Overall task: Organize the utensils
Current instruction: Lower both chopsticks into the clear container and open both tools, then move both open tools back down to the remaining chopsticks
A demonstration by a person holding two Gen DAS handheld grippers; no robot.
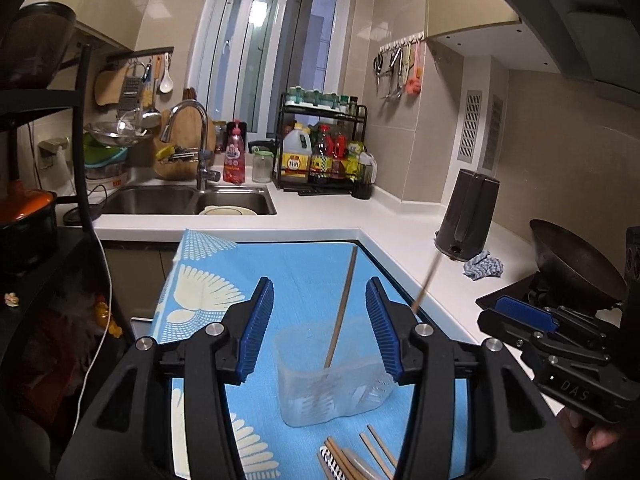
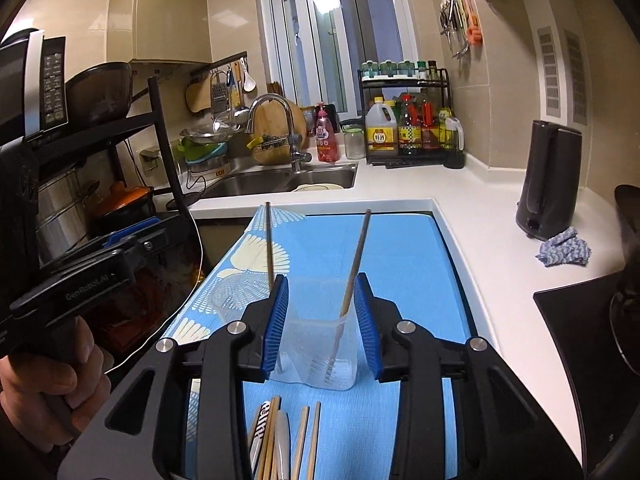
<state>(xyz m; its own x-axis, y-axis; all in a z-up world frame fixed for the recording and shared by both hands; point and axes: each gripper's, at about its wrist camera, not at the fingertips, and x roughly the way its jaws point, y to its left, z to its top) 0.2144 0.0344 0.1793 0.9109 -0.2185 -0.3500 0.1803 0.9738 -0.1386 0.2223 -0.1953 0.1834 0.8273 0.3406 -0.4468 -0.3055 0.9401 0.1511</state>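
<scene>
Loose chopsticks (image 2: 276, 440) lie nearest, under the right hand-held gripper (image 2: 321, 324).
Both it and the left hand-held gripper (image 1: 320, 330) stand partly open, empty; ahead, the clear cup (image 2: 316, 344) holds two chopsticks (image 2: 356, 256).

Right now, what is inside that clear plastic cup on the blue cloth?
Two brown wooden chopsticks stand leaning inside the clear plastic cup. Its ribbed walls blur the bottom, so anything smaller cannot be made out.

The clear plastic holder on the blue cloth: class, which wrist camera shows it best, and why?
The right wrist view: the clear plastic holder stands sharp and centred with two chopsticks in it. The left wrist view shows it blurrier.
</scene>
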